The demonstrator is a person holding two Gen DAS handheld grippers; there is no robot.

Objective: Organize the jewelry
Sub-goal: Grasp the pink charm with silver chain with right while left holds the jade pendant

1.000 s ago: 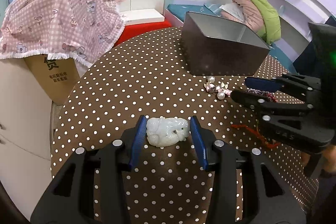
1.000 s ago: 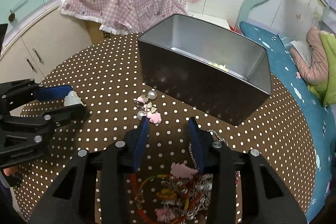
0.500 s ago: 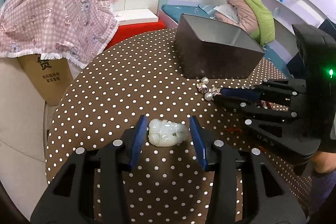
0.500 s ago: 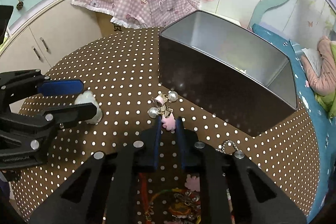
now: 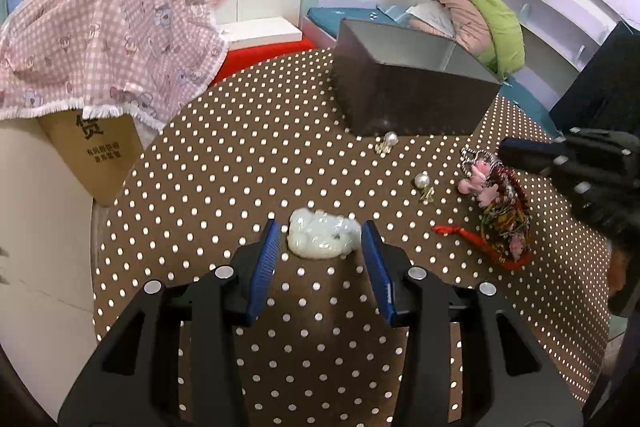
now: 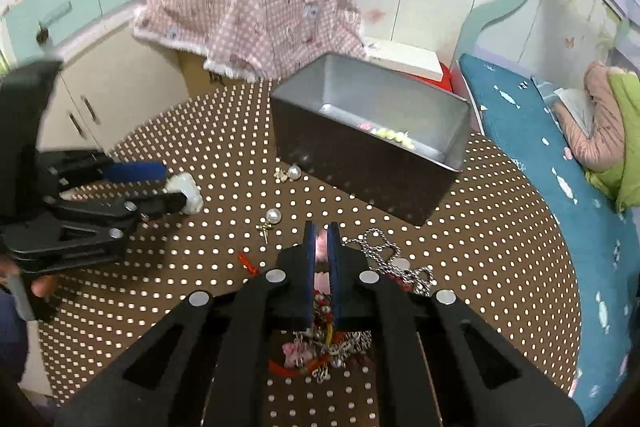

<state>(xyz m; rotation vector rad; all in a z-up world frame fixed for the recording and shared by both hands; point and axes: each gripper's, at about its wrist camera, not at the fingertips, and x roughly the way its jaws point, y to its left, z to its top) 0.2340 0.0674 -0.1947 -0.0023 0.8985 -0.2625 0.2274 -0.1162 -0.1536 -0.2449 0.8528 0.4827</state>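
Round table point(image 5: 224, 163) in brown polka-dot cloth, carrying everything. Toward the far edge, a dark open tin point(image 5: 408, 95), slightly skewed, with a few pale yellow beads point(image 6: 394, 135) and something pink on its floor. Just before the tin's near wall, one pearl earring point(image 5: 387, 141); nearer the middle, a second point(image 5: 423, 183) with its gold fitting lying beside it. Between the blue pads point(image 5: 266, 267) of the left gripper point(image 5: 322, 247), a pale jade carving point(image 5: 322, 239) resting on the cloth, jaws spread to either side of it, a little gap at the left pad, the right pad at or nearly at the stone (contact hard to judge). Toward the right edge, a tangled heap point(image 5: 500, 203) of red cord, silver chain and pink charms, with a red strand trailing out toward the carving. Right gripper point(image 6: 321, 233) low over that heap, jaws pressed nearly together and pinching a pink charm point(image 6: 320, 241) between the pads. Beyond the table's left edge, a pink checked cloth point(image 5: 100, 43) draped over a cardboard box point(image 5: 96, 155); beyond the far edge, a teal bed point(image 6: 532, 147) with bundled clothes.
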